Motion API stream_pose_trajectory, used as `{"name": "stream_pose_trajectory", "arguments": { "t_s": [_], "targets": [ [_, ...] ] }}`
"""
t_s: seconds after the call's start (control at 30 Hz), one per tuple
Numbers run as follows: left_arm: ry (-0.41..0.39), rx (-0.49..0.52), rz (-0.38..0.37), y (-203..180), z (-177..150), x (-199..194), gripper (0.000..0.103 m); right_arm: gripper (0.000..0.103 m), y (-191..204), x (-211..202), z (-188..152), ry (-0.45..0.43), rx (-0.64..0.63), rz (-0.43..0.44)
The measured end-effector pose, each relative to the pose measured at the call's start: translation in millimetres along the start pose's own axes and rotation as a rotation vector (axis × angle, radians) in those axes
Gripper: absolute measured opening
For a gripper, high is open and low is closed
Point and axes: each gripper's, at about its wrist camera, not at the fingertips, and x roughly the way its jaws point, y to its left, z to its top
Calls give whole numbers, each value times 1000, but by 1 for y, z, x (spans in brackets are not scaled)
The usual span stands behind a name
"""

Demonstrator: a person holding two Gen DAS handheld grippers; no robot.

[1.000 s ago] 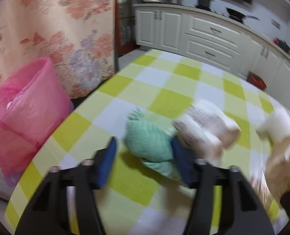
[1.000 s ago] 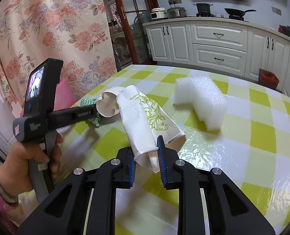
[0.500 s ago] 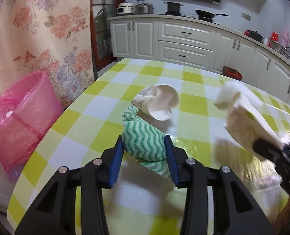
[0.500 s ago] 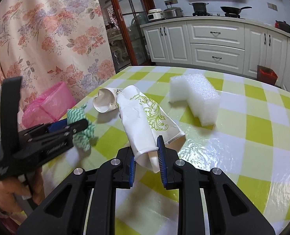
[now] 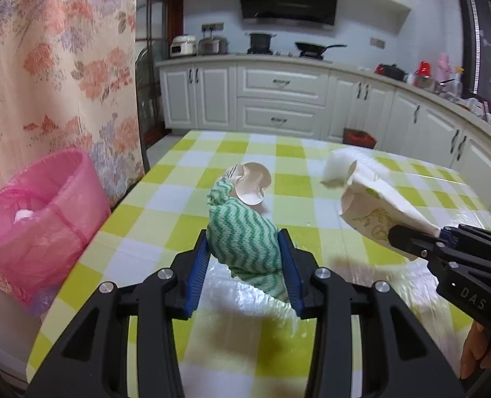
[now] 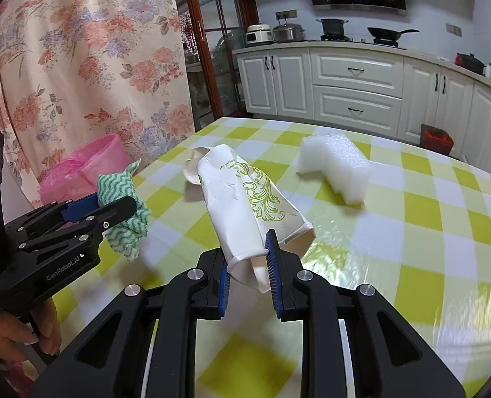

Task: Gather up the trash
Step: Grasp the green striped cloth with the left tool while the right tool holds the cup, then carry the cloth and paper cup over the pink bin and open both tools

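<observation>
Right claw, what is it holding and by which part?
The right claw grips a crushed white paper cup by its flattened end nearest the camera.

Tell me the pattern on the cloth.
Green and white zigzag stripes on the cloth; clearest in the left wrist view.

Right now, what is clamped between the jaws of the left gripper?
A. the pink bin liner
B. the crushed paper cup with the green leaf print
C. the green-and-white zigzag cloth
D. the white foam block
C: in the left wrist view the left gripper has its blue pads pressed on both sides of the green-and-white zigzag cloth, held clear of the table.
</observation>
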Motion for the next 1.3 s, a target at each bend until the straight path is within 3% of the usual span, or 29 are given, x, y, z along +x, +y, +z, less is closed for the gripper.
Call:
{"name": "stream_pose_trajectory", "arguments": {
  "t_s": [0.43,0.87,1.3],
  "targets": [
    [-142,79,-97,40,-34,-94,40,22,83,-59,-29,-127,30,-26],
    [-256,69,-88,82,-44,-173,41,22,147,-101,-22,-194,-51,13],
    [-261,20,-26,131,-33,-177,41,22,193,-76,-2,-185,-131,102]
  ]
}}
